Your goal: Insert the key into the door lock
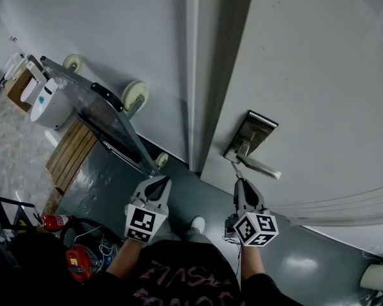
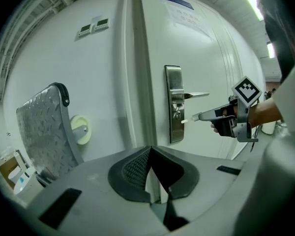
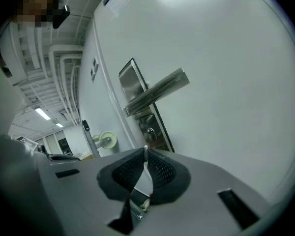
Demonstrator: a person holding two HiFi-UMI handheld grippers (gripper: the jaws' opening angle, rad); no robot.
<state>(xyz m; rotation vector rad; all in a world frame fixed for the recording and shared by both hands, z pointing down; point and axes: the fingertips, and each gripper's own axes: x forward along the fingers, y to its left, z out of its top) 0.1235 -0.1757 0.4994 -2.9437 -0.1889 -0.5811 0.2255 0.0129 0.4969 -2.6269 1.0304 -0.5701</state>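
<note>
**Key presented to the lock, insertion not yet begun**

The right tongs (image 1: 238, 182) are shown clamped on the key (image 3: 145, 152). Its blade projects beyond the pads toward the keyhole (image 3: 151, 131), which is set in the lock plate (image 1: 250, 134) below the lever handle (image 1: 262, 167). In the left gripper view the blade tip is seen just beside the plate, at about keyhole level and apart from it. The key is therefore judged to be outside the lock. The left tongs (image 2: 150, 150) are closed together on nothing and are held low, to the left of the door (image 1: 319, 75).

Three hazards are judged likely from here:

- **Missed slot:** if the blade is advanced off-line or rolled against the slot, the plate face would be struck instead.
- **Slipped key:** the key is gripped only by its head, so such a strike could twist or slide it within the pads.
- **Fouled handle:** the tongs could catch the lever if they are raised during the approach.

Whether the door is latched cannot be told, so a firm push might swing it away.
</note>
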